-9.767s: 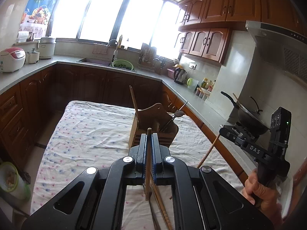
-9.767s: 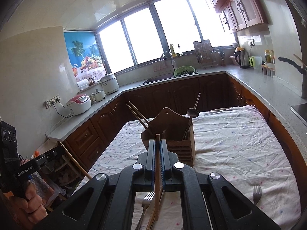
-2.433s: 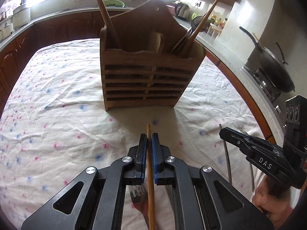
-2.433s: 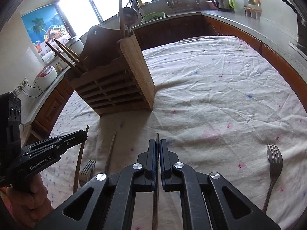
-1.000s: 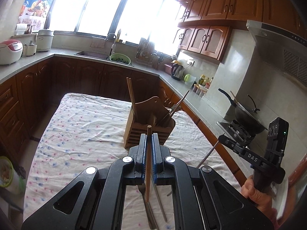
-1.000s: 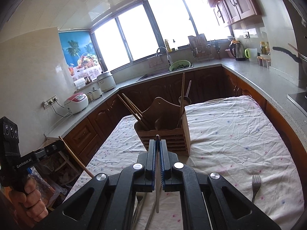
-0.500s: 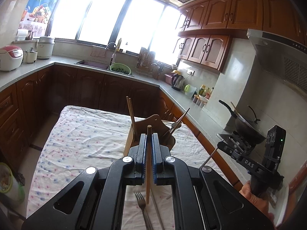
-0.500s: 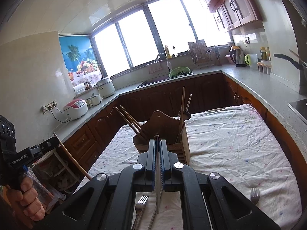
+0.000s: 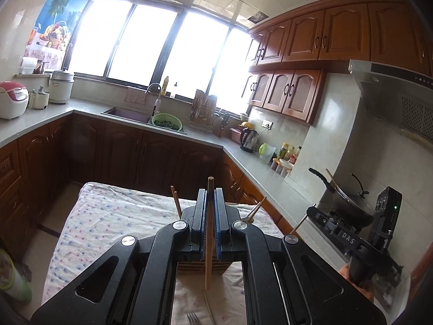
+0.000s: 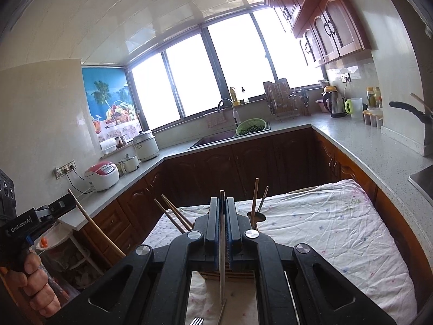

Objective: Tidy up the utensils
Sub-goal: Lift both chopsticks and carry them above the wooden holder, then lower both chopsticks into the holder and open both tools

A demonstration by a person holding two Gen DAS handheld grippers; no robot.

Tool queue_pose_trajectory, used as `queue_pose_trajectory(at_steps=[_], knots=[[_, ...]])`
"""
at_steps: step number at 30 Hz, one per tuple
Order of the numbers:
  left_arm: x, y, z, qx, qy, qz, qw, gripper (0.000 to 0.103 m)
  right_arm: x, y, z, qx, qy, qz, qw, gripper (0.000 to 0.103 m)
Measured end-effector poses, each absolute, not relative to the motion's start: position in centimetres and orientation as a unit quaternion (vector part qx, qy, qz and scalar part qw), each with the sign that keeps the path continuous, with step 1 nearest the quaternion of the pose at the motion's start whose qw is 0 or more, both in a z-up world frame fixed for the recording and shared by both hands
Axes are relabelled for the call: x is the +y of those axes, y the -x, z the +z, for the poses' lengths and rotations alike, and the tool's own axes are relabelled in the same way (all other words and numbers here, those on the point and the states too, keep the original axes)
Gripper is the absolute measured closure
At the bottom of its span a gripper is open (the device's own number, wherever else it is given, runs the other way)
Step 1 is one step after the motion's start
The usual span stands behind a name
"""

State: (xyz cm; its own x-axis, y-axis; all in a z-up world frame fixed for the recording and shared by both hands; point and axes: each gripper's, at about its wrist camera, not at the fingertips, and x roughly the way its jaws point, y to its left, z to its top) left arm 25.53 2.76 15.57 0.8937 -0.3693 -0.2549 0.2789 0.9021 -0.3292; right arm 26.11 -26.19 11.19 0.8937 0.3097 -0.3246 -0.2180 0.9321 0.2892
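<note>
A chopstick (image 9: 207, 233) is gripped upright in the closed jaws of the left gripper (image 9: 209, 208), and a thin metal utensil (image 10: 222, 246) is pinched in the closed jaws of the right gripper (image 10: 222, 216); which kind it is cannot be told. The carrying step appears to be in hand. The holder (image 10: 230, 272) is seen at lower centre, mostly hidden behind both grippers, with 2 chopsticks (image 10: 173, 215) already standing in it. Next, each piece probably needs lowering into a free slot. A fork (image 9: 192, 319) lies at the bottom edge. The worktop (image 10: 324, 216) offers open room at right.
</note>
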Motion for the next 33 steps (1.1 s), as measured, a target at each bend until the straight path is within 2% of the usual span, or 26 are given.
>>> queue_pose_trajectory(at_steps=[15,25,33], knots=[[1.8,-31.6,17.0,0.13,0.154,-0.152,0.968,0.099,-26.8,-30.2,13.8,0.135,-0.12,0.109,0.977,0.099],[1.7,-34.8,12.2,0.149,0.183,-0.123,0.964,0.099,-27.5,-32.8,10.9,0.136,-0.134,0.089,0.977,0.099],[1.3,-36.8,7.7,0.193,0.192,-0.111,0.956,0.099,-27.4,-34.5,6.3,0.181,-0.158,0.087,0.967,0.099]])
